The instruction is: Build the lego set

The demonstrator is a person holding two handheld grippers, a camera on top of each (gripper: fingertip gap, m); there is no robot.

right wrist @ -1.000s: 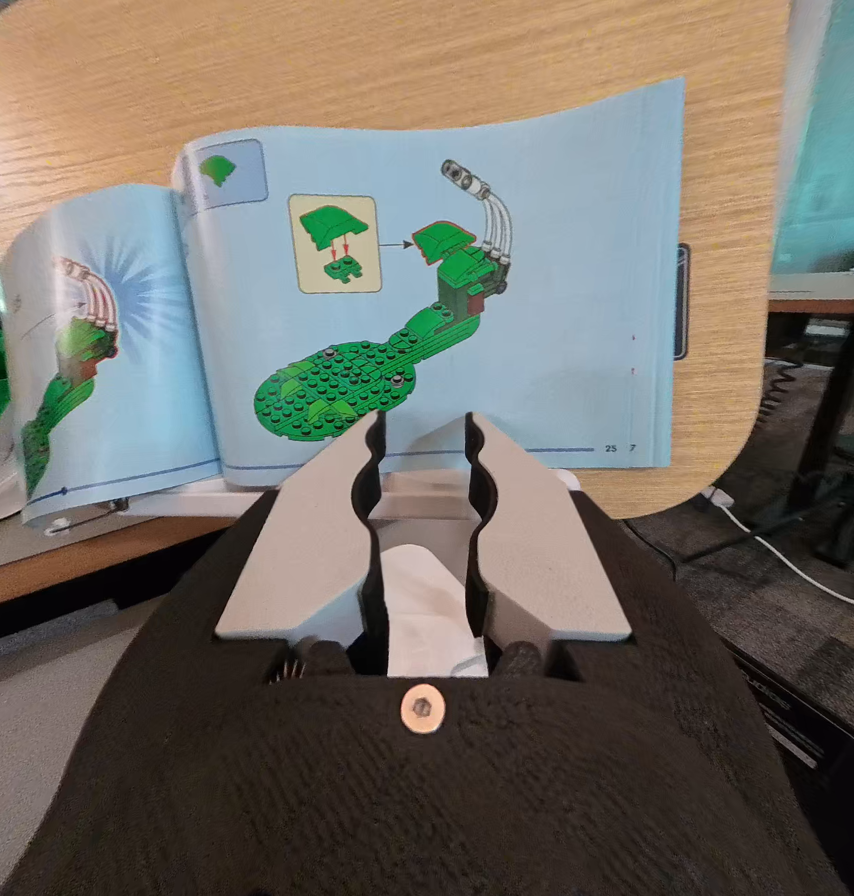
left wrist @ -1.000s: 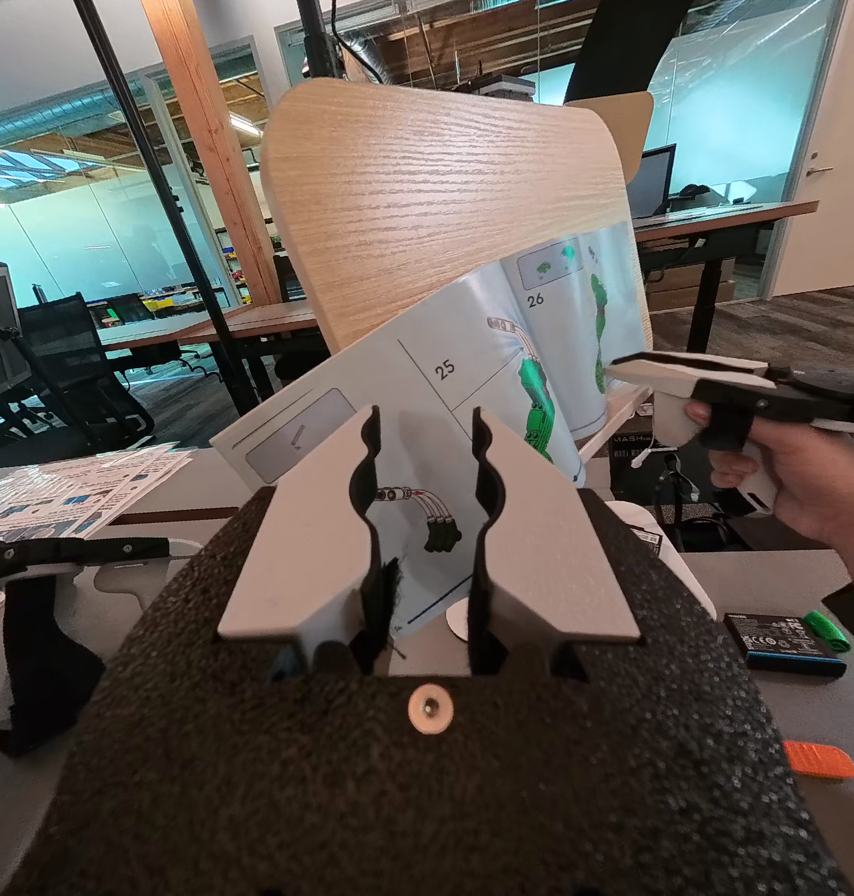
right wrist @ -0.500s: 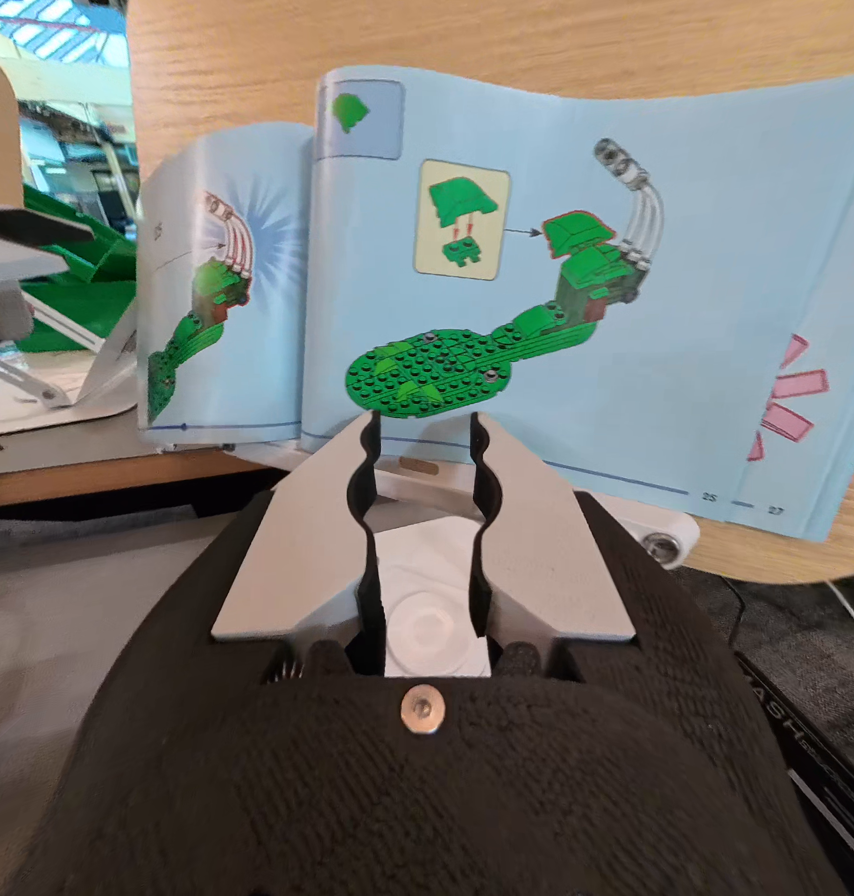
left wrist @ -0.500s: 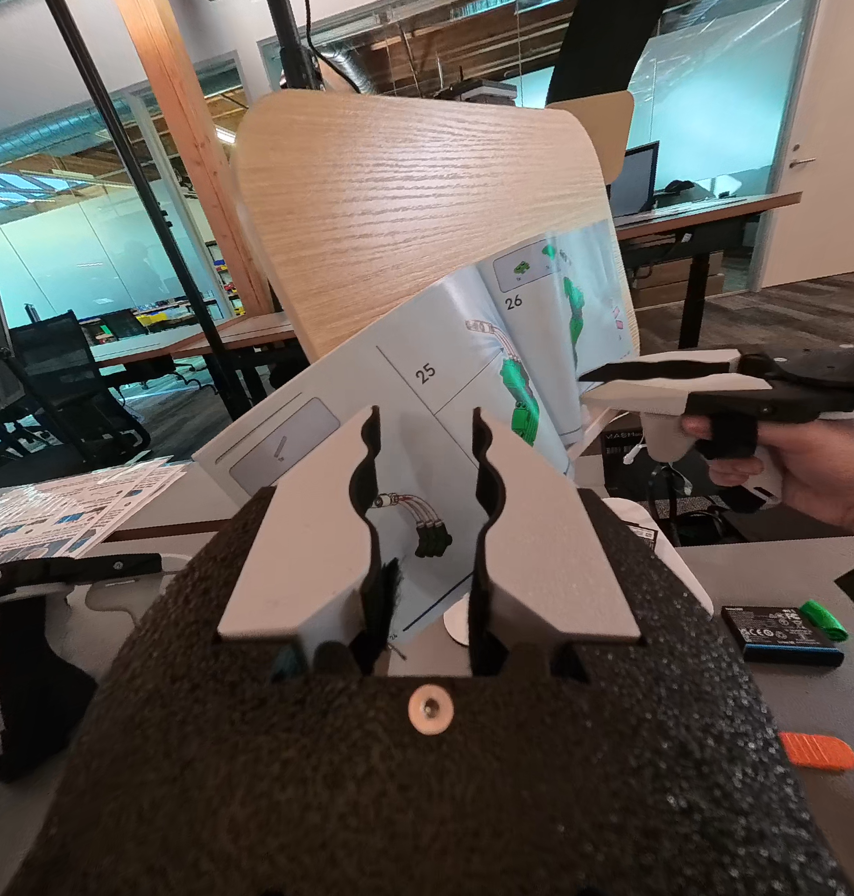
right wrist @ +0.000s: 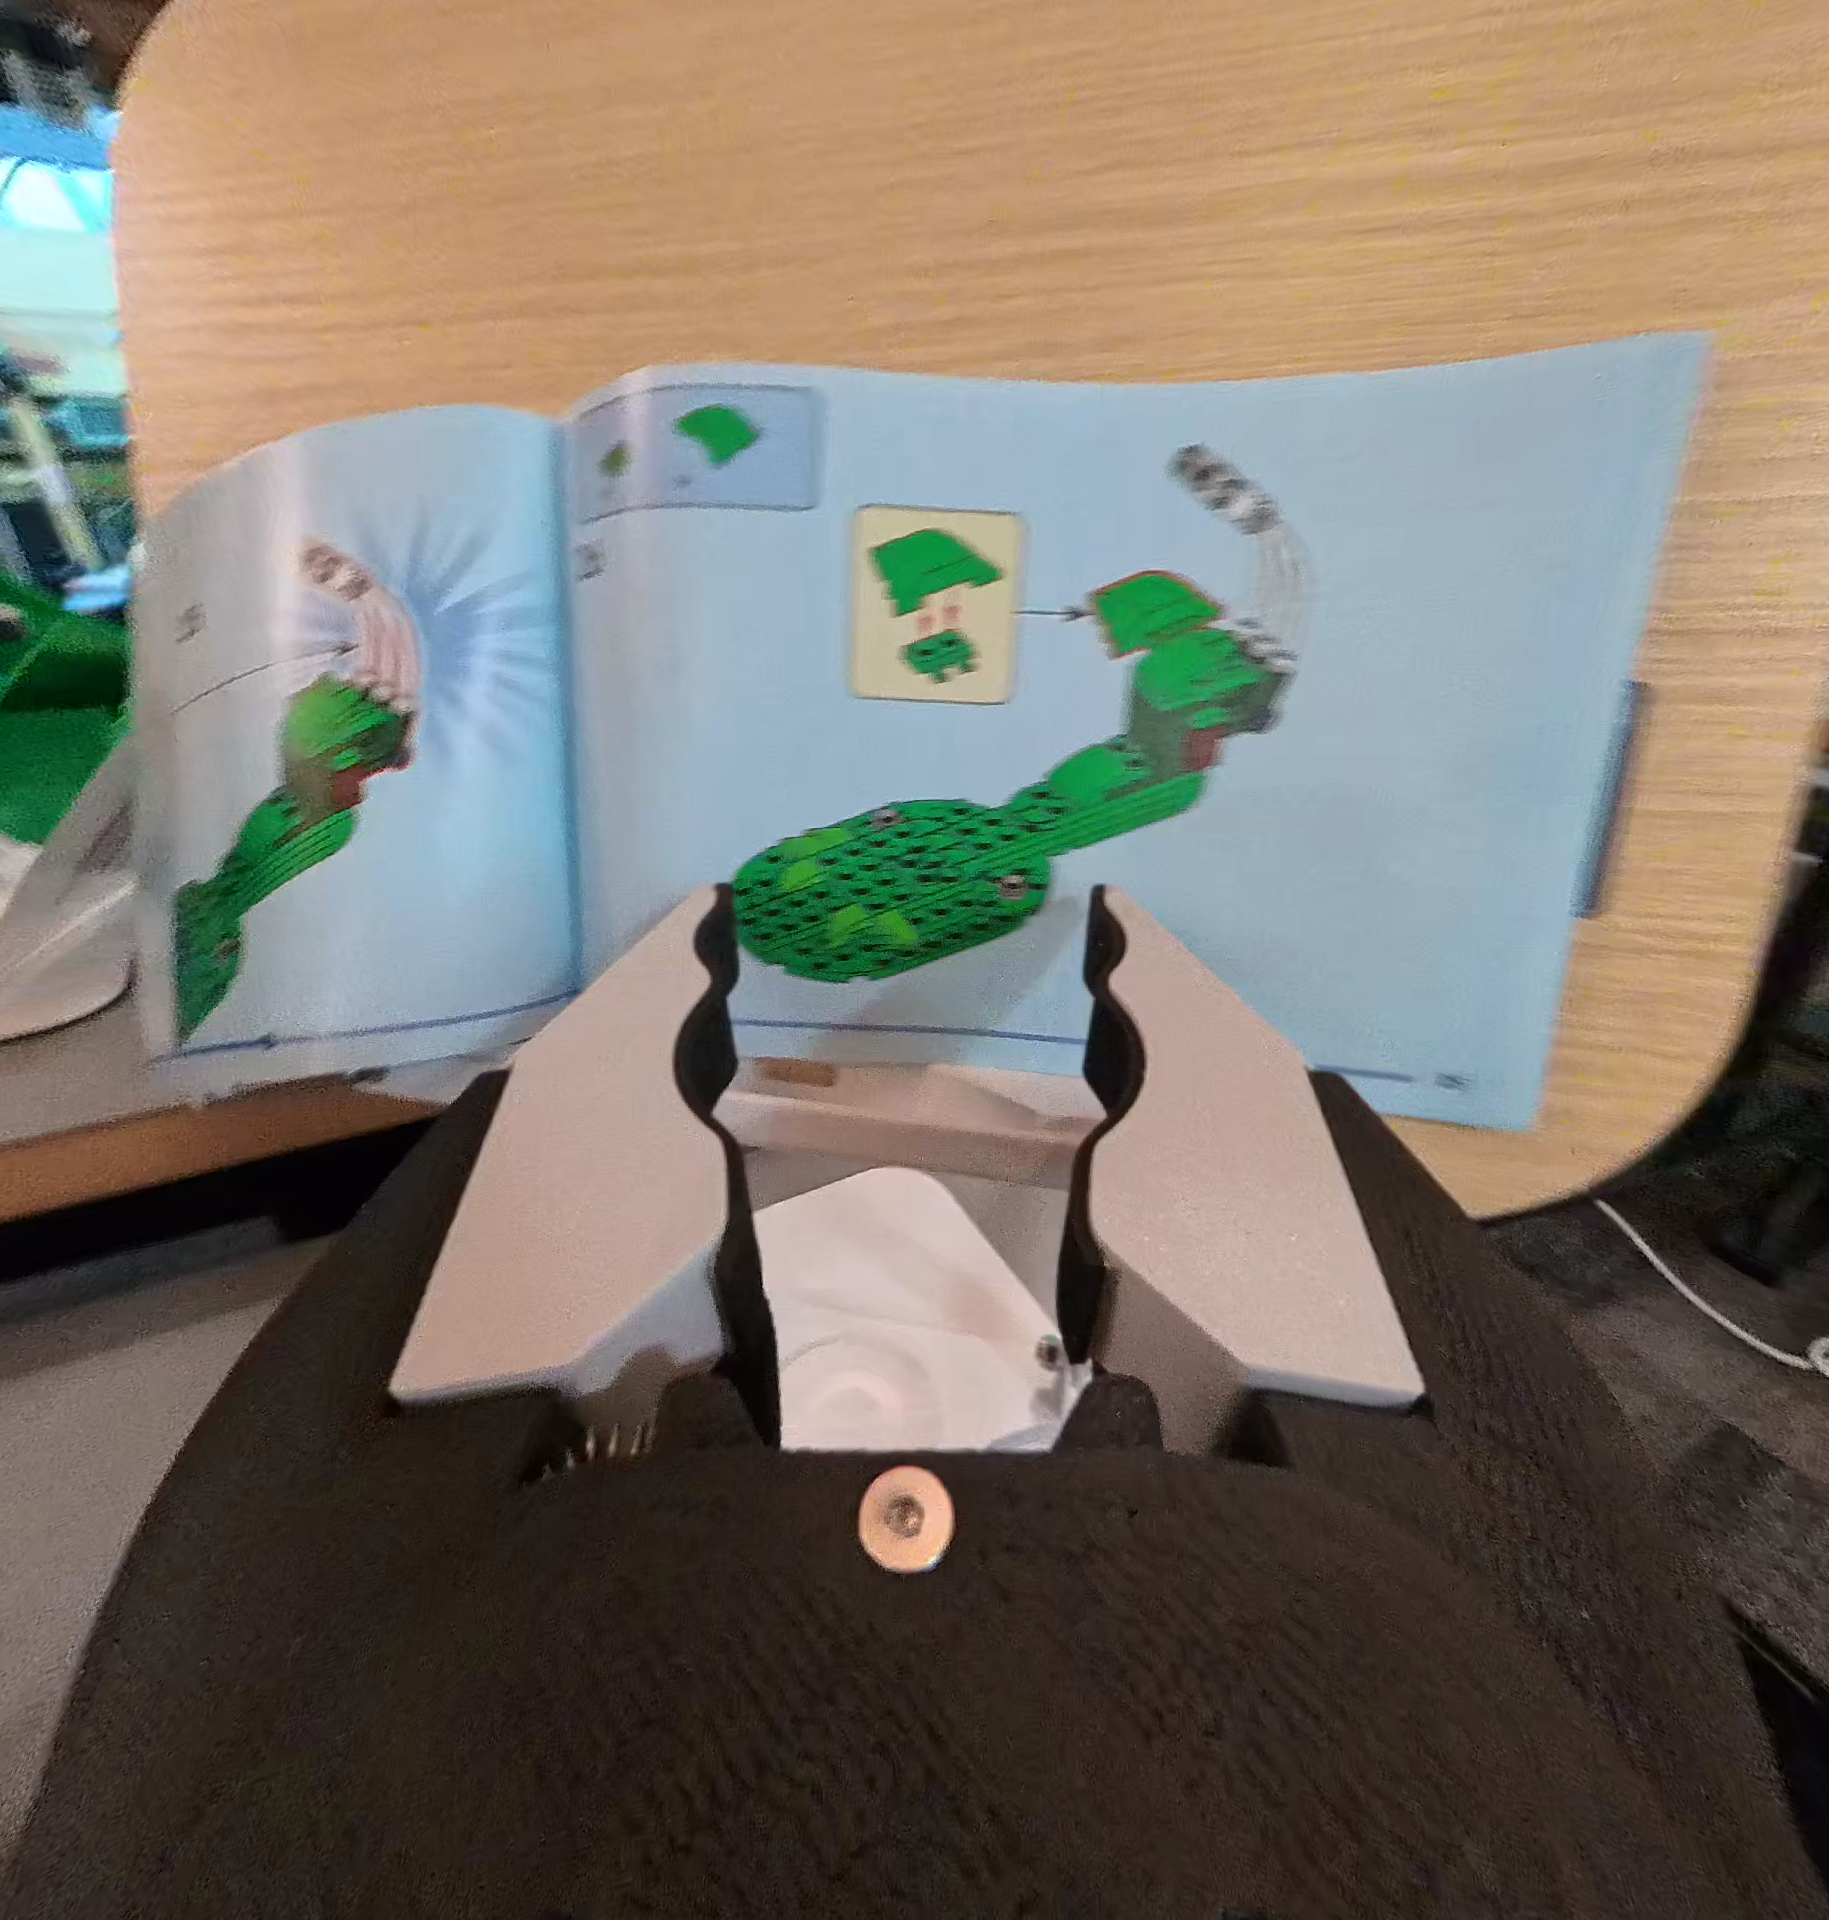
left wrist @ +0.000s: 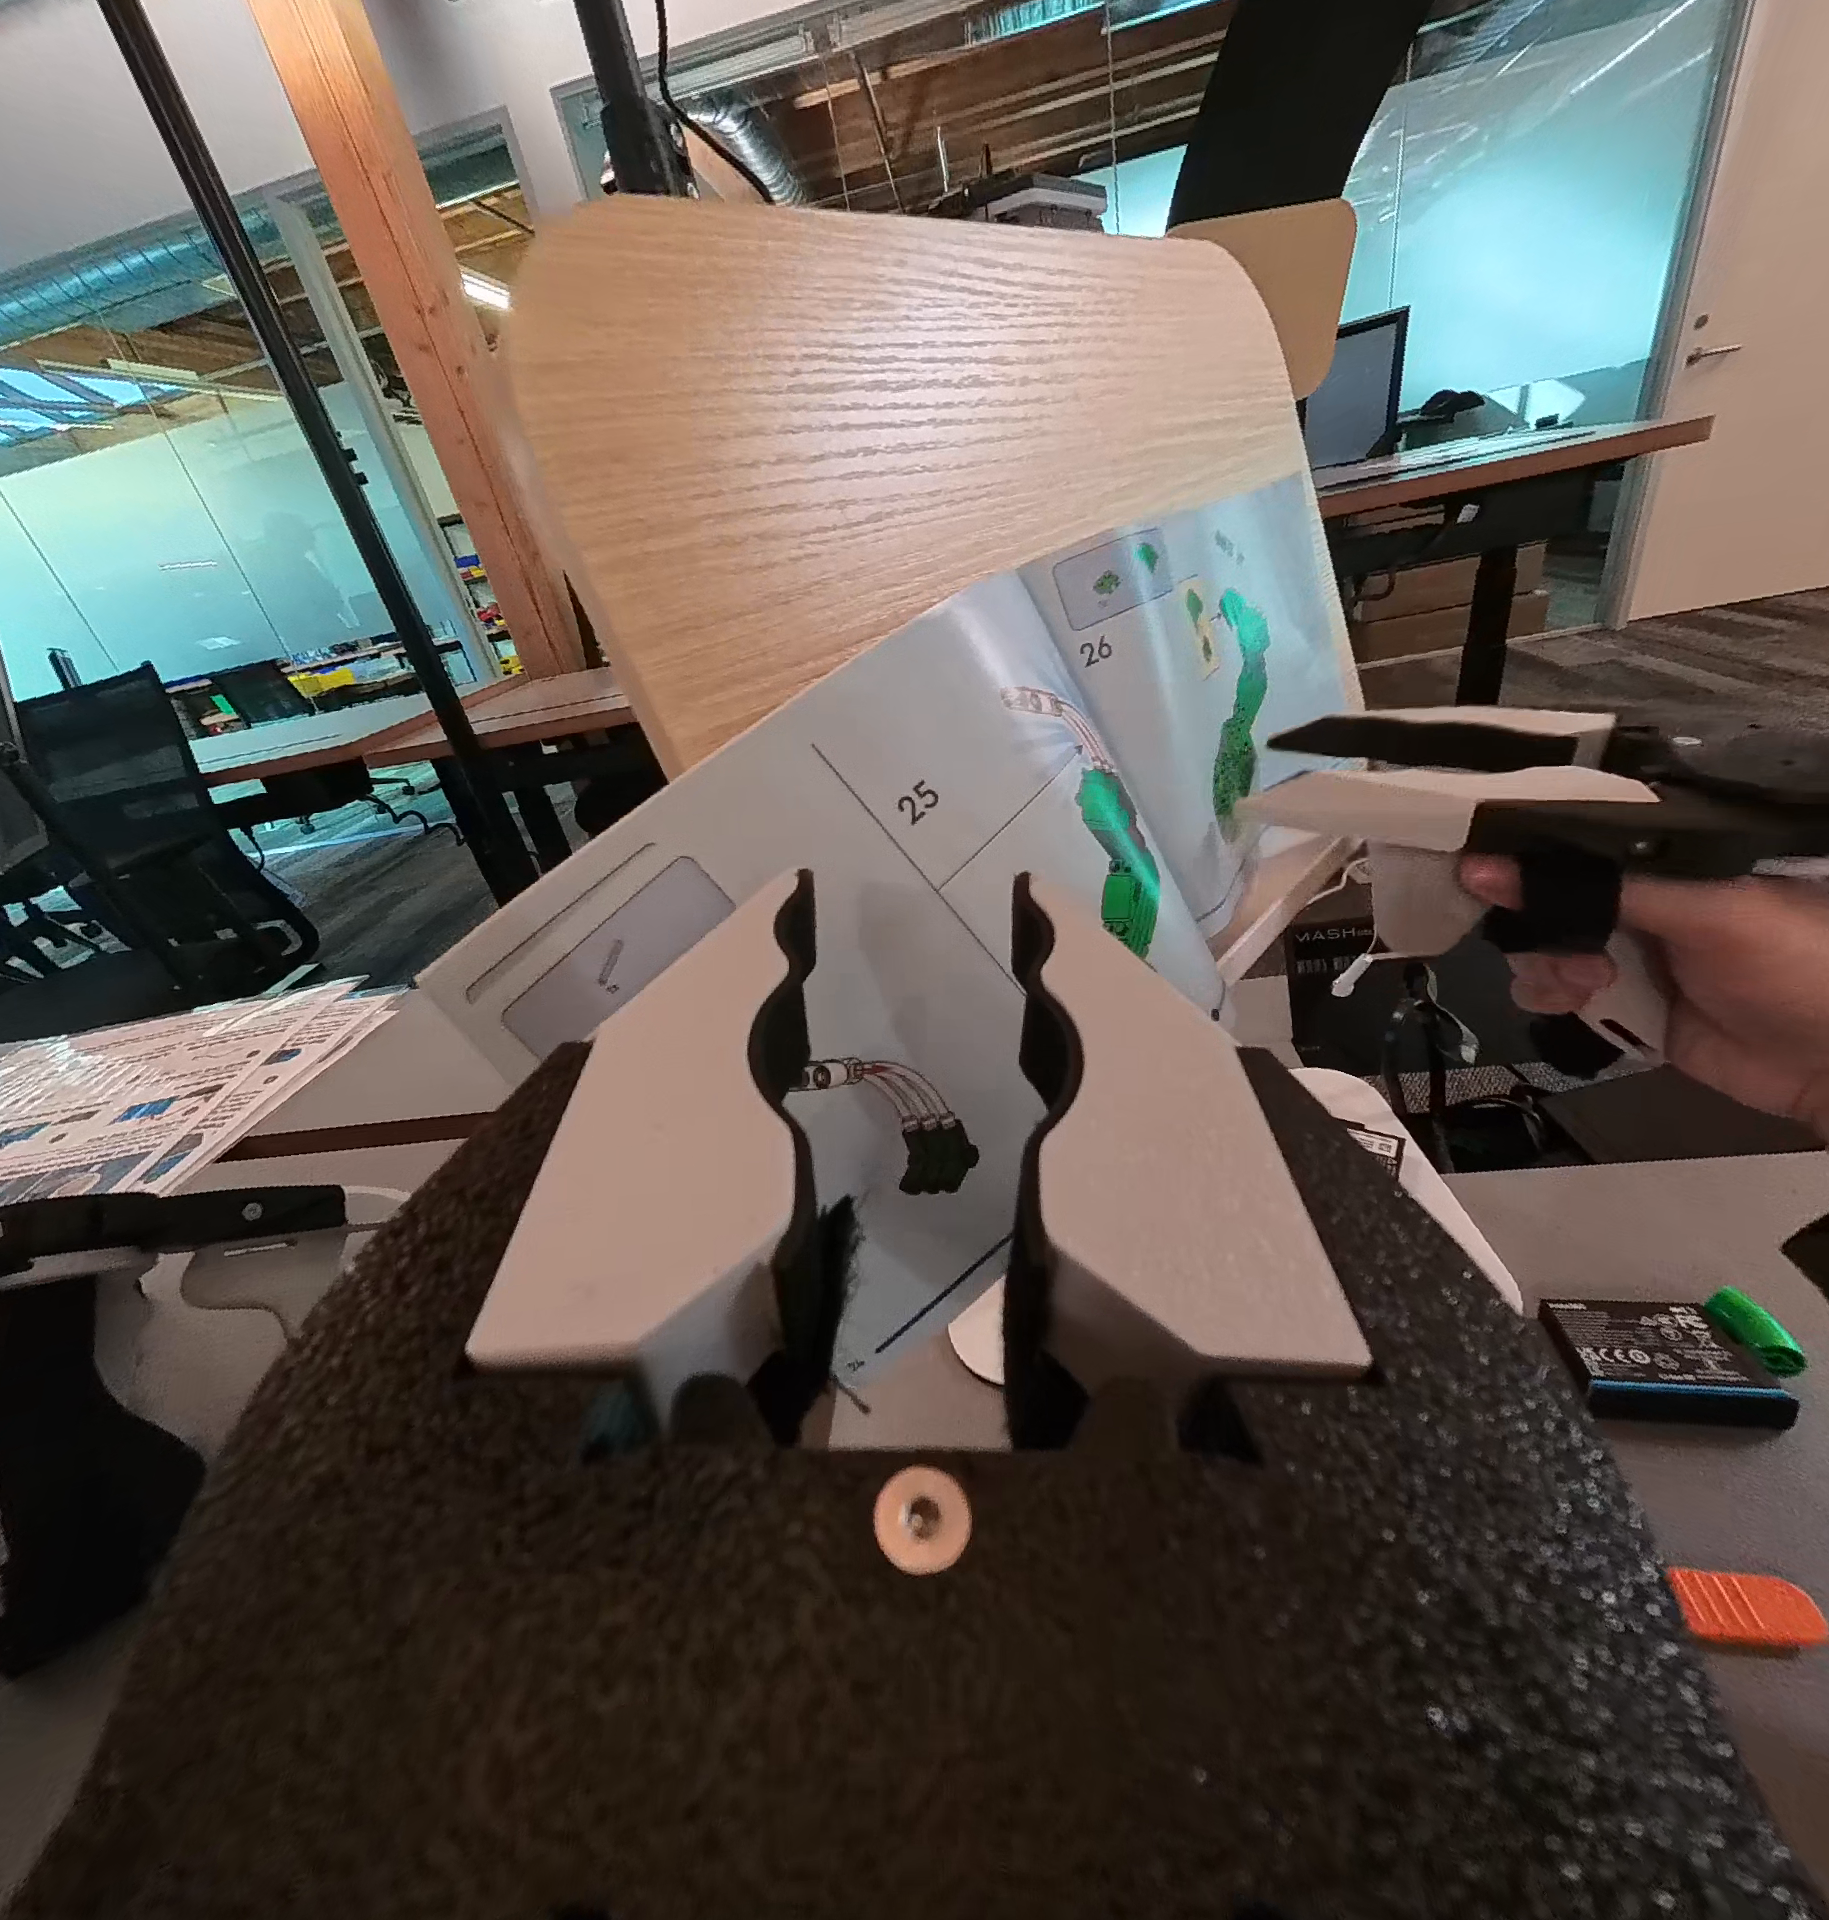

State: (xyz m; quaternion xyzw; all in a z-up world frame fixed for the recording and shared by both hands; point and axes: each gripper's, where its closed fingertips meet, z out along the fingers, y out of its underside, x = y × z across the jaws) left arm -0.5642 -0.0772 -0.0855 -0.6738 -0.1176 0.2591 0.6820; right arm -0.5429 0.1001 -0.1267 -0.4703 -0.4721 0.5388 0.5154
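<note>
While instruction booklet (right wrist: 1201, 831) leans on wooden board (right wrist: 889, 208), both jaws apart

Straight ahead the open instruction booklet (left wrist: 951, 894) leans on a wooden panel (left wrist: 889, 457), walling off the far side. The right hand-held gripper (left wrist: 1265, 774), jaws apart, hangs just before its pages. A battery pack (left wrist: 1668, 1361), green piece (left wrist: 1757, 1330) and orange piece (left wrist: 1746, 1608) dot the bench (left wrist: 1658, 1226) rightward; bare surface lies between them.

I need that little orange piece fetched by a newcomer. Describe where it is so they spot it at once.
Start at the grey table, on its right side. Nearer than the black battery pack with the green piece lies the orange piece, alone: flat, ribbed, the only orange thing.
</note>
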